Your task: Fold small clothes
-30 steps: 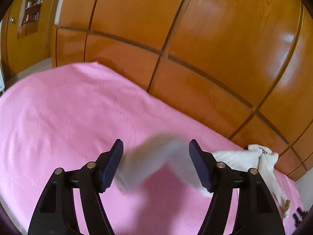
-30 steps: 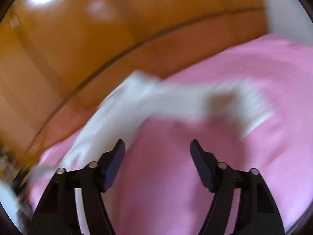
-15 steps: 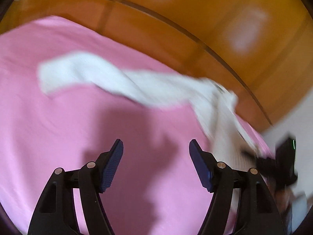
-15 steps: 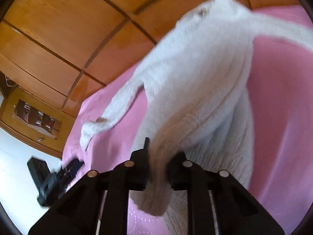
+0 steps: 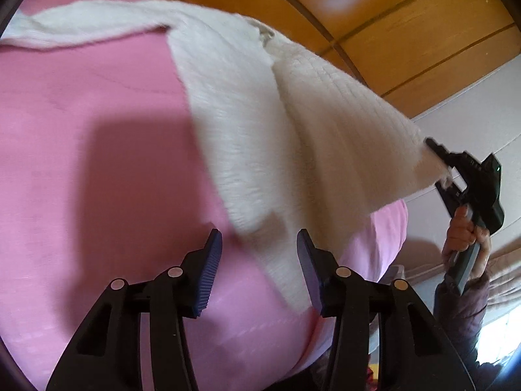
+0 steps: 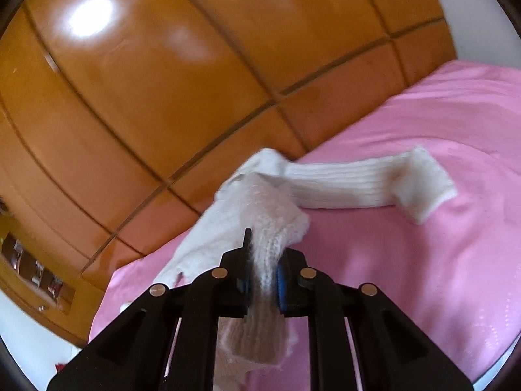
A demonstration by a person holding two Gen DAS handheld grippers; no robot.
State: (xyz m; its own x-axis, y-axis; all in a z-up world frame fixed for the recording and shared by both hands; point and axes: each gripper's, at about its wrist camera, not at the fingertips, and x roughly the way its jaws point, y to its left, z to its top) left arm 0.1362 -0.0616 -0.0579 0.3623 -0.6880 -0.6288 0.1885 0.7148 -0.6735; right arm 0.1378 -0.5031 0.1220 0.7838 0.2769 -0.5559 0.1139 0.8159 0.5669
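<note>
A small white knitted sweater [image 5: 260,104] lies partly on the pink bed cover [image 5: 81,163], one edge lifted to the right. My right gripper [image 6: 263,275] is shut on a bunched edge of the sweater [image 6: 270,228]; one sleeve [image 6: 368,185] stretches away to the right on the cover. In the left wrist view the right gripper [image 5: 436,156] holds the raised corner at the right. My left gripper [image 5: 259,260] is open and empty, just above the sweater's lower edge.
Orange wooden wardrobe panels [image 6: 162,81] run along the far side of the bed. A white wall [image 5: 472,114] lies beyond the bed's right end. The pink cover [image 6: 423,260] spreads wide to the right of the sweater.
My right gripper closed on the sweater's edge and lifted it. My left gripper swung right toward the sweater and stayed open.
</note>
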